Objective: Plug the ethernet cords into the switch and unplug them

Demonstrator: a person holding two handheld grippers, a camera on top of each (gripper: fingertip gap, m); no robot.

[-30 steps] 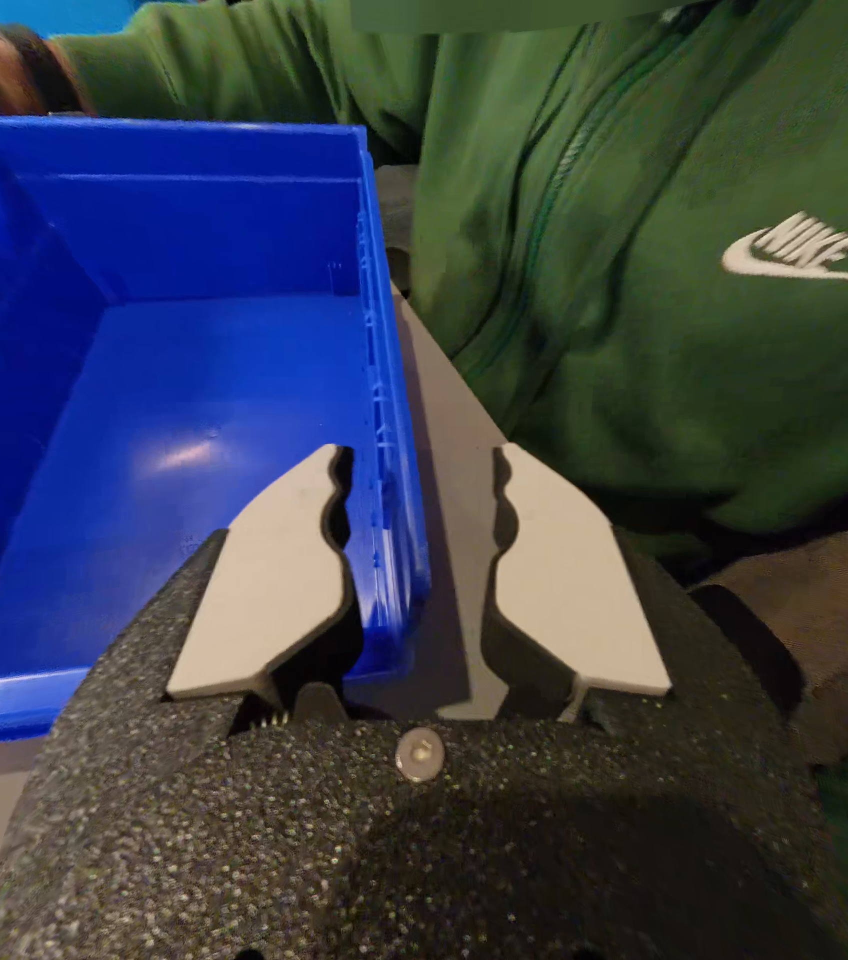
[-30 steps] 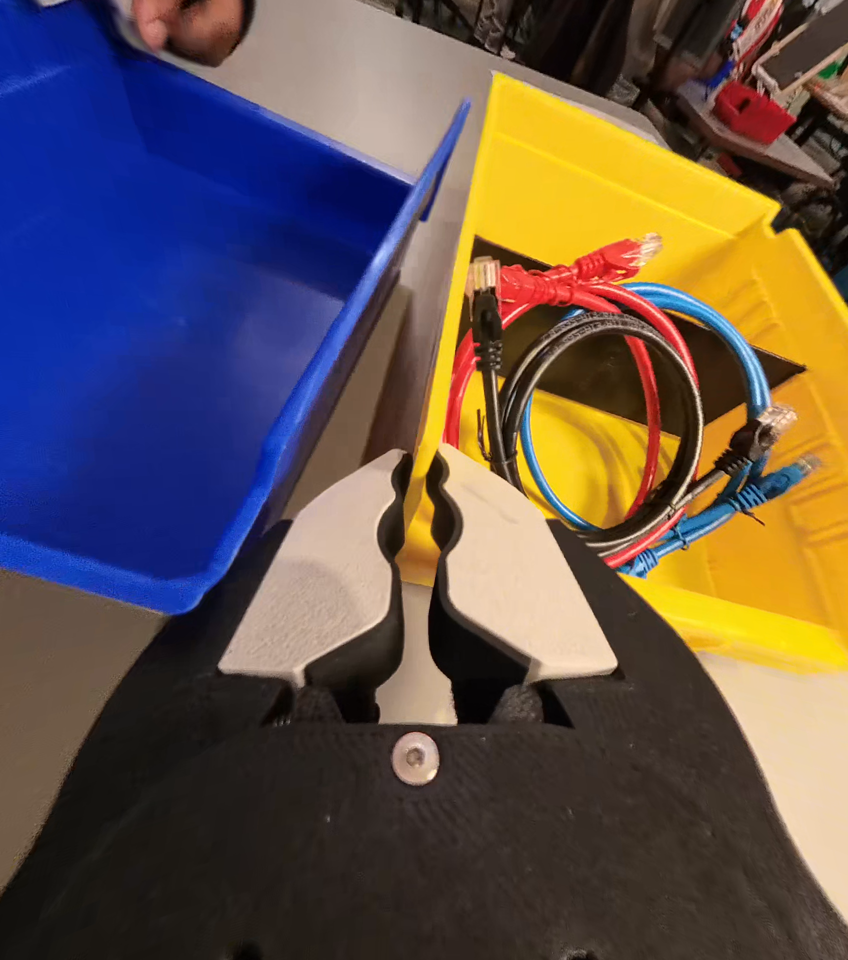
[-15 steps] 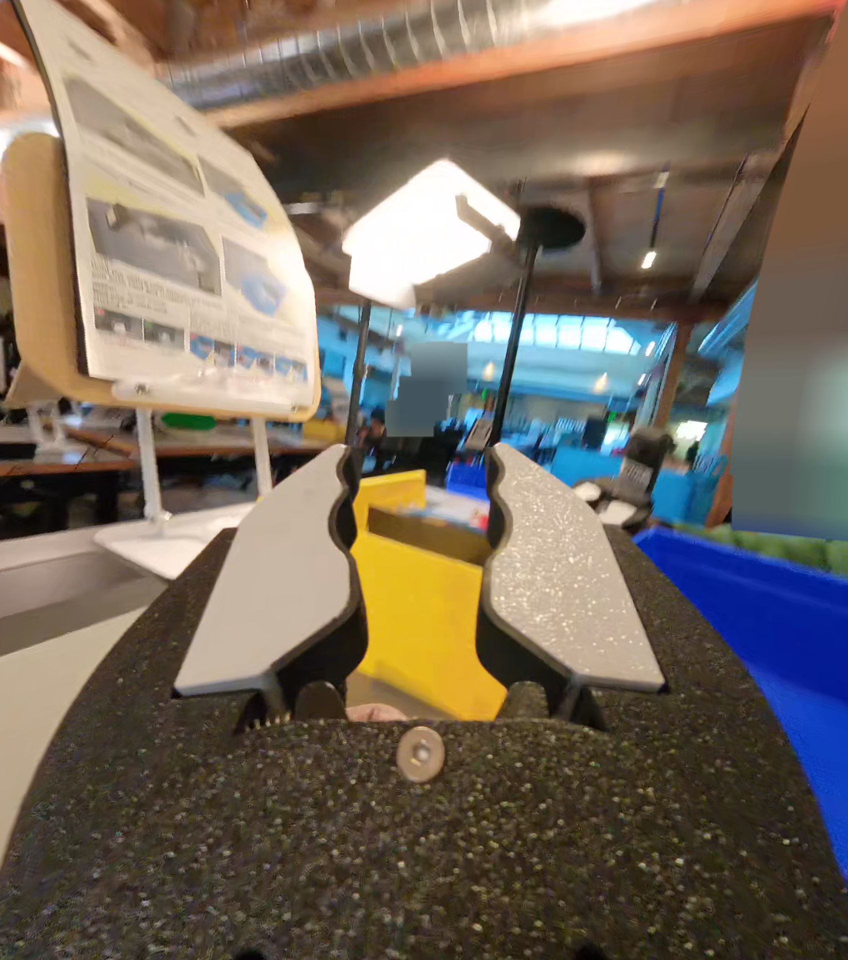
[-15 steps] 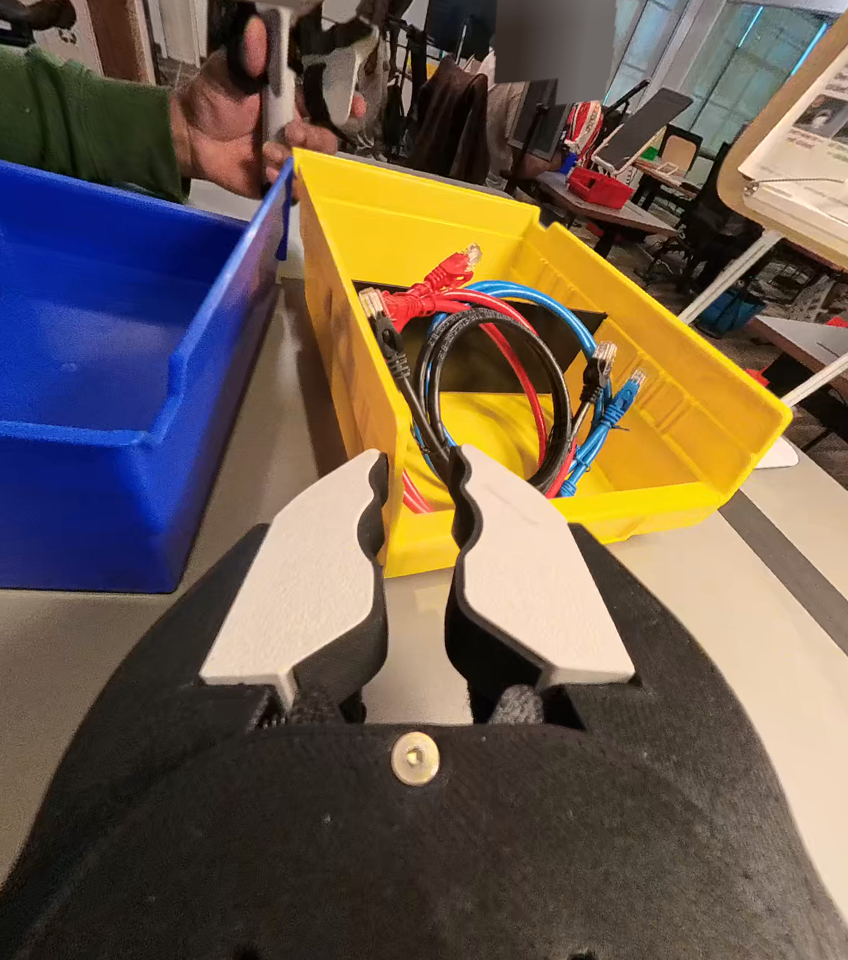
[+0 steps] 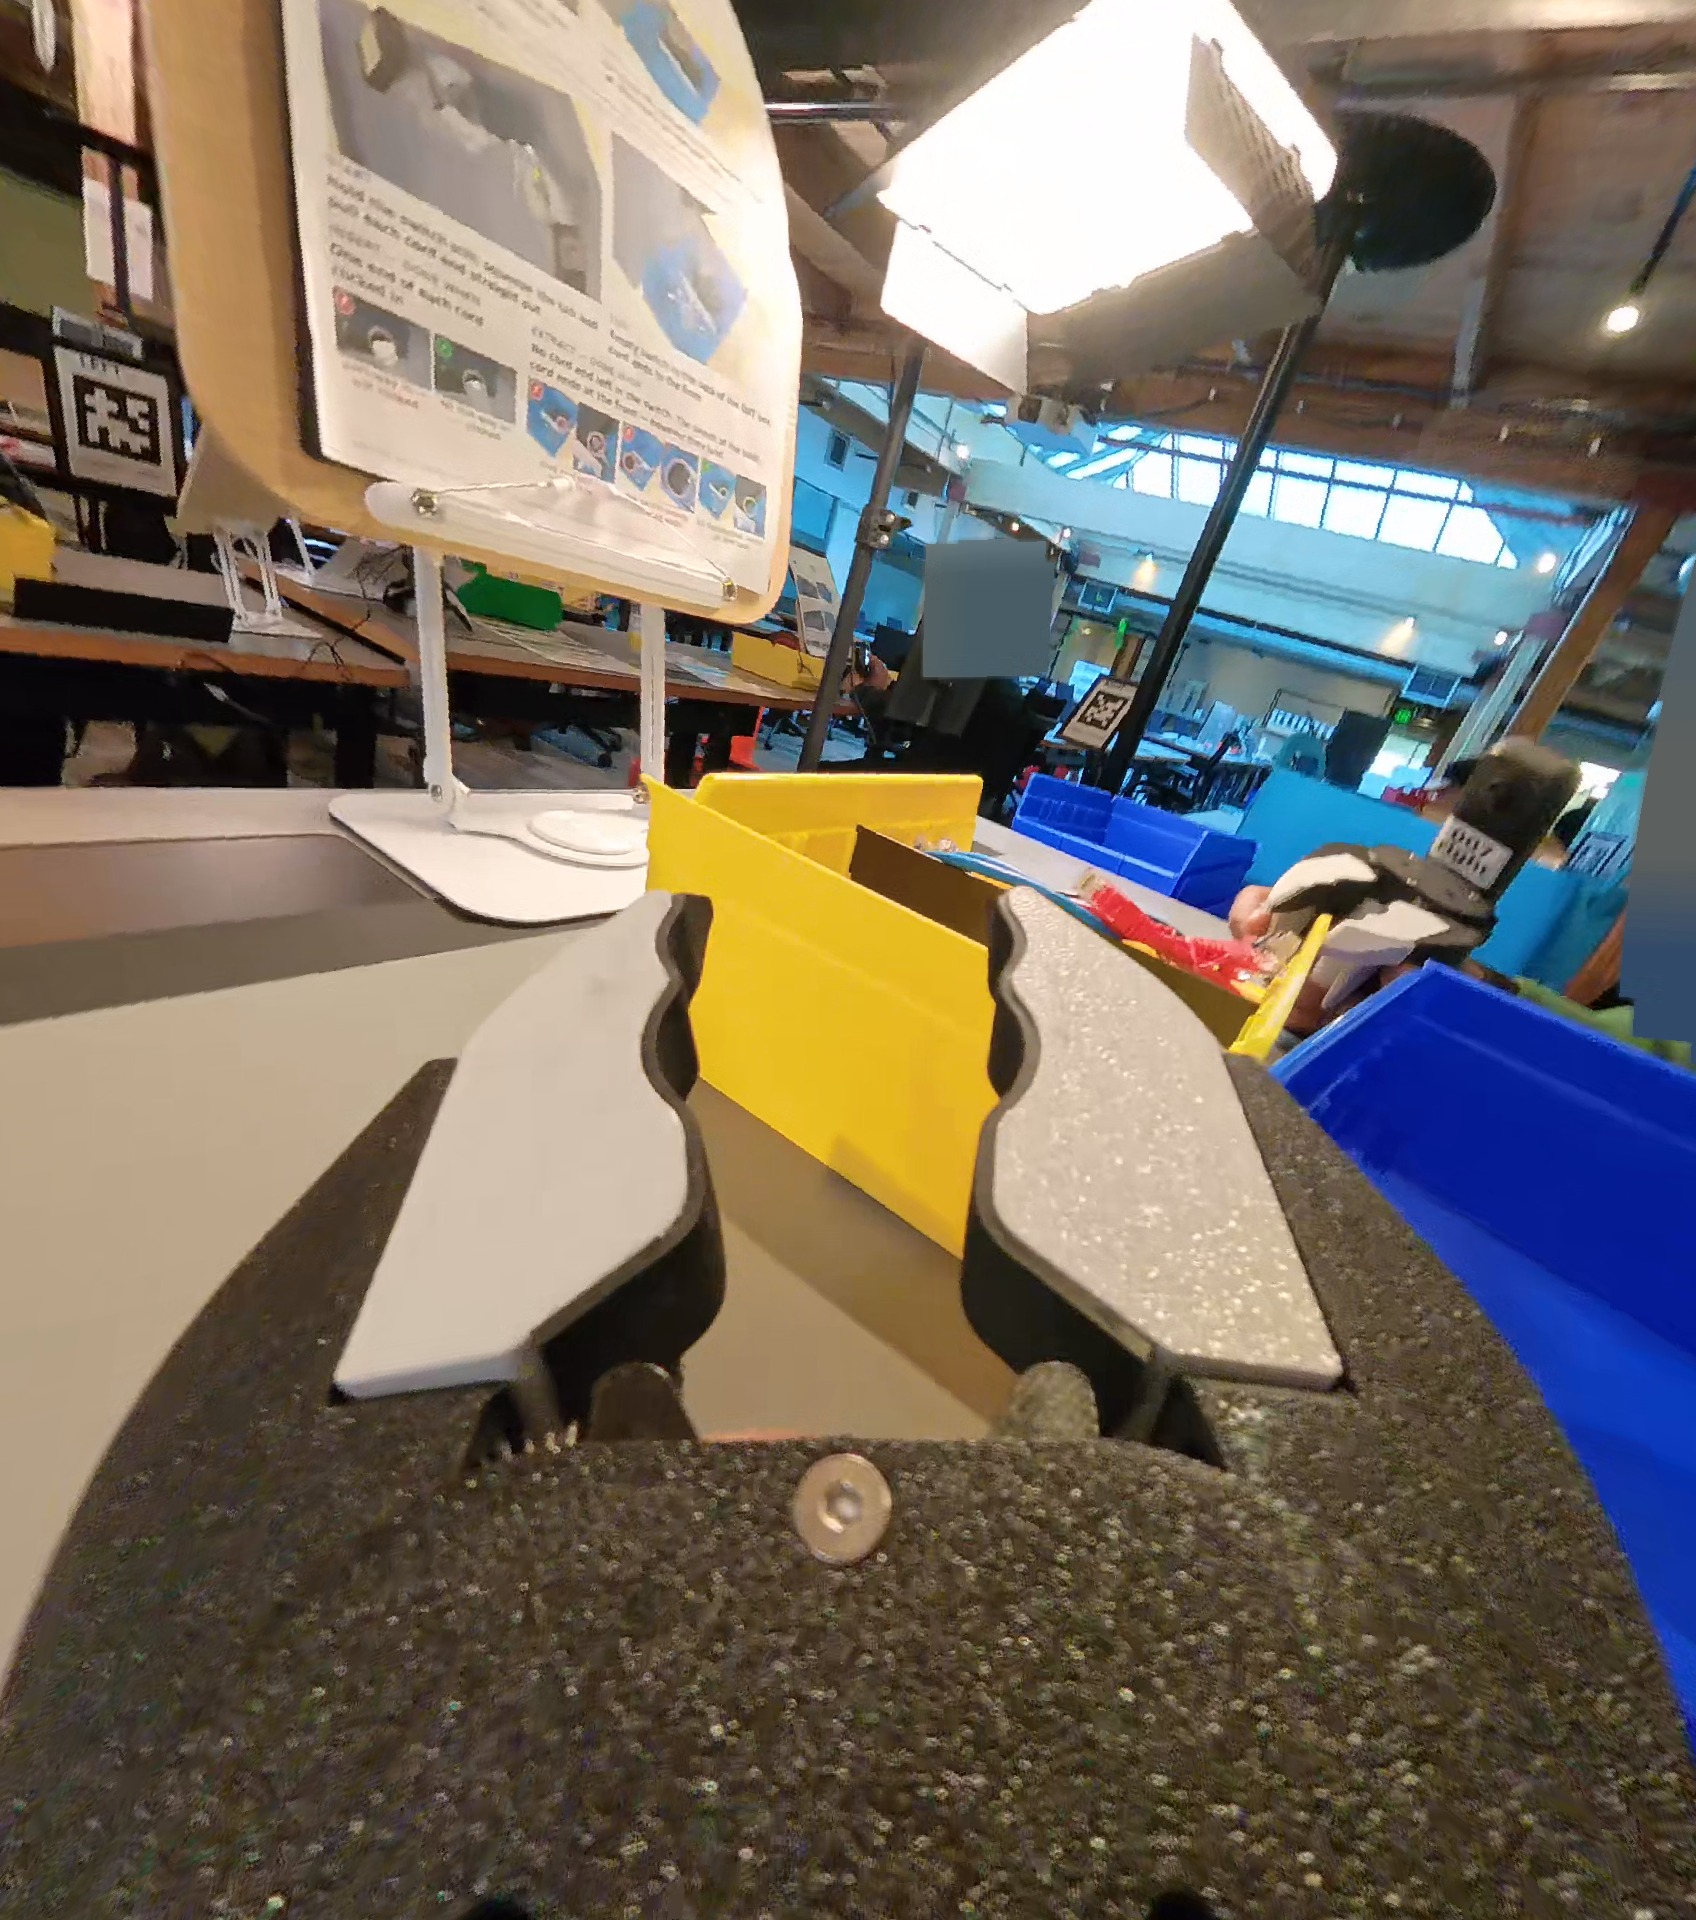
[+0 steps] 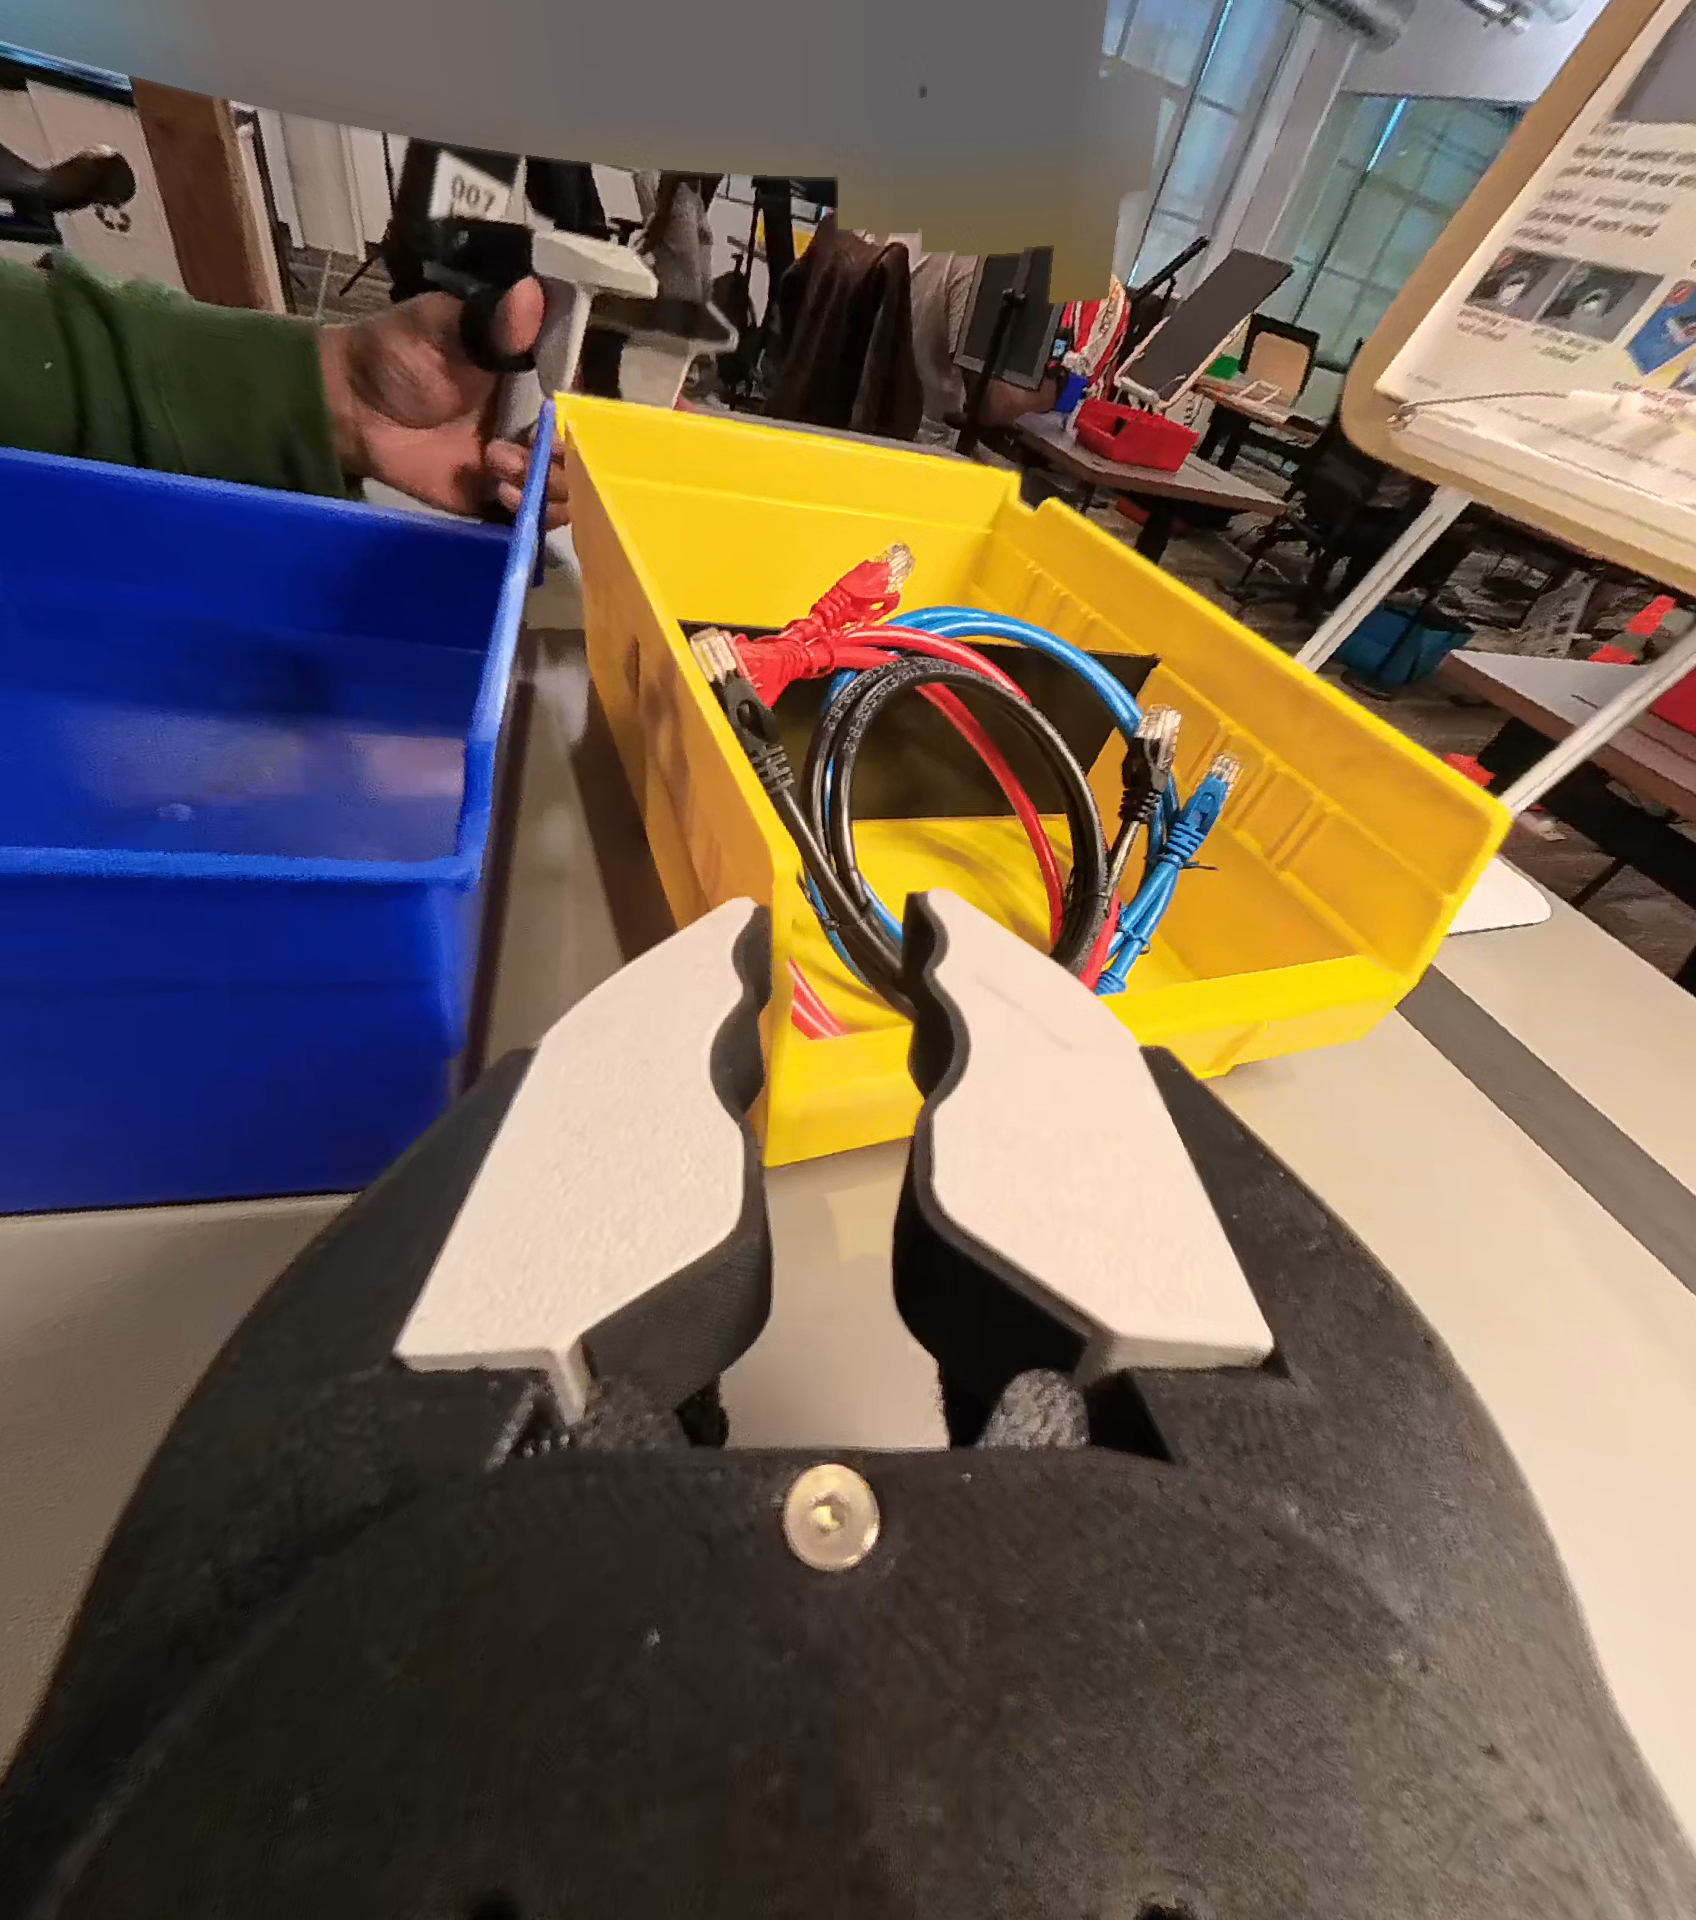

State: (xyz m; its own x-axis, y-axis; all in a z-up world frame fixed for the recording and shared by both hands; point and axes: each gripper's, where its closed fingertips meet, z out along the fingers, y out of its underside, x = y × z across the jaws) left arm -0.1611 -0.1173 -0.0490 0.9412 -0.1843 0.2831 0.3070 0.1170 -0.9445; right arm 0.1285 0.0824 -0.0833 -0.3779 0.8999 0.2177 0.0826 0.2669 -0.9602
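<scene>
Right tongs parted, cords just ahead

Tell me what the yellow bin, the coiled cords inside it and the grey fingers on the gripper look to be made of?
The yellow bin looks like moulded hard plastic: glossy, with ribbed walls. The cords, red, blue and black, seem rubbery plastic-sheathed cable with clear plastic plugs. The right gripper has fingers with matte grey faces, faintly grainy, probably printed plastic, backed by black padding that looks rubbery or foamy.
</scene>
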